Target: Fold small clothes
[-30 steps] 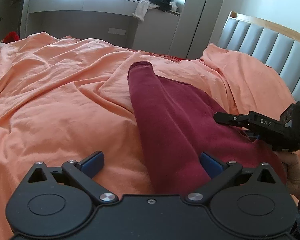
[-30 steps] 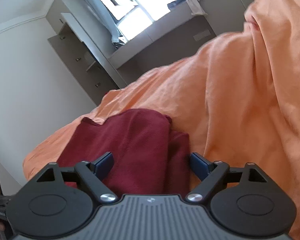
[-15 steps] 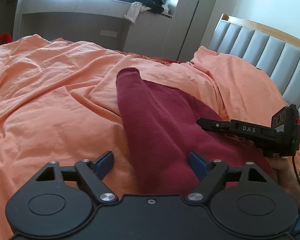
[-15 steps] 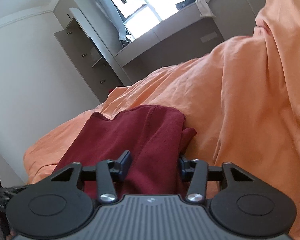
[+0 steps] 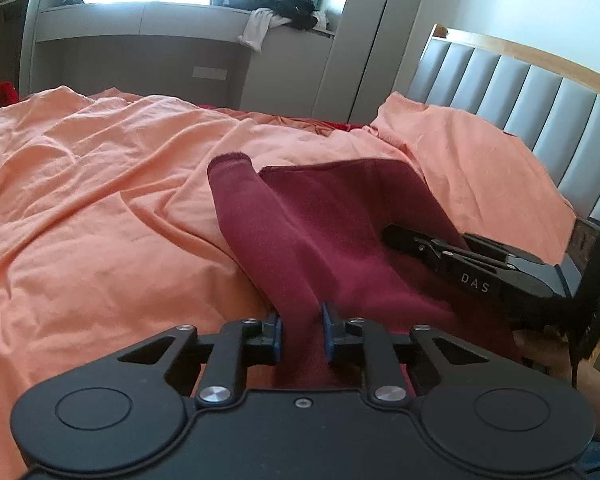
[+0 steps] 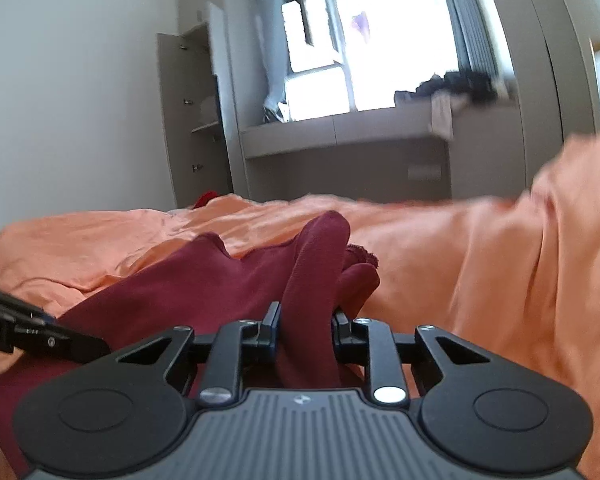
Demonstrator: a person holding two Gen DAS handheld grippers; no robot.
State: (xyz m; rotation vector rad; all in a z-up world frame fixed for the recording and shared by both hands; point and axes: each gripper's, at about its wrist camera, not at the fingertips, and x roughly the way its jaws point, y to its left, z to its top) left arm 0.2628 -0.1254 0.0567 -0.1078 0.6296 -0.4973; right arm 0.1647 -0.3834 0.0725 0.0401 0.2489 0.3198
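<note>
the dark red garment (image 5: 340,216) lies on the orange bed sheet (image 5: 100,200), on the side of the bed near the grey padded headboard (image 5: 520,92). one long narrow part of it, perhaps a sleeve or a leg, stretches away from the headboard side, and its open cuff points toward the window shelf.

the left gripper (image 5: 300,330) has this narrow part between its blue pads, and its jaws are closing; the cloth bunches there, so i judge that they already grasp the garment. the right gripper (image 6: 305,322) is nearer to the headboard. its jaws are closing too, on a raised ridge of the same red cloth, which stands up between them.

several things can go wrong from here. each pinch takes a thick bunch and not a clean edge, so the fold can come out crooked or lumpy. if one pinch holds only the top layer, the layer below can stay on the sheet and the garment opens during the lift. the sheet is loose and wrinkled just beside the left pads; if it is caught together with the cloth, it rises with the garment. the right wrist picture is blurred, so a fast pull can slip the cloth out before the grip is firm.
</note>
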